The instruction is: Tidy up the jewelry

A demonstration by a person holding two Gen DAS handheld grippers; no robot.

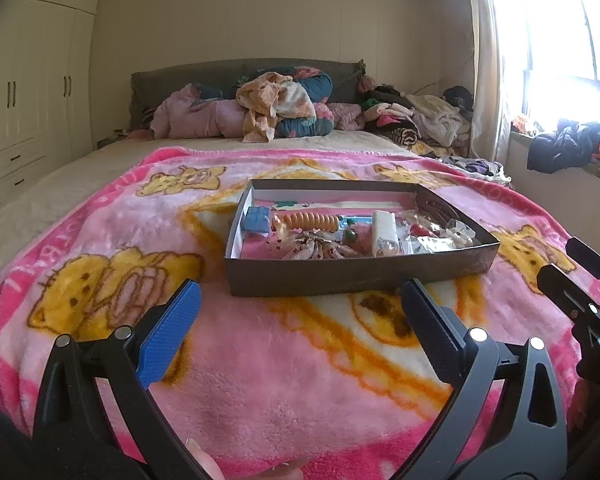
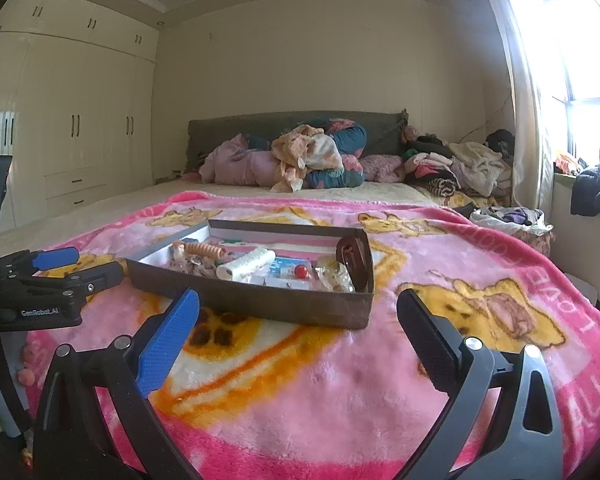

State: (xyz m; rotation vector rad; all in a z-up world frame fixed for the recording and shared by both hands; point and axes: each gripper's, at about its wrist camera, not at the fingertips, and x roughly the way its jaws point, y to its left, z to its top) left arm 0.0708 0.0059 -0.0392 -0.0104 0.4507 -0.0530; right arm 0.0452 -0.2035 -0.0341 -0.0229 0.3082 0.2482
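A shallow dark cardboard box (image 1: 340, 276) (image 2: 260, 304) lies on a pink cartoon blanket. Inside it are several jewelry pieces: an orange coiled bracelet (image 1: 310, 222) (image 2: 204, 249), a small blue box (image 1: 256, 220), a white cylinder (image 1: 385, 232) (image 2: 246, 266), red beads (image 1: 418, 231) (image 2: 300, 271), clear wrapped items (image 1: 456, 236) (image 2: 334, 276) and a brown belt-like coil (image 2: 350, 258). My left gripper (image 1: 300, 304) hovers open just before the box's near wall, holding nothing. My right gripper (image 2: 298, 312) is open too, near the box's right front corner. Each gripper also shows in the other's view: the right gripper (image 1: 572, 268), the left gripper (image 2: 80, 264).
The blanket (image 1: 280, 360) covers the bed's near end. Pillows and a pile of clothes (image 1: 268, 108) lie at the headboard, with more clothes (image 1: 420, 120) by the window. White wardrobes (image 1: 28, 92) line the left wall. Fingers of a hand (image 1: 208, 460) show at the bottom edge.
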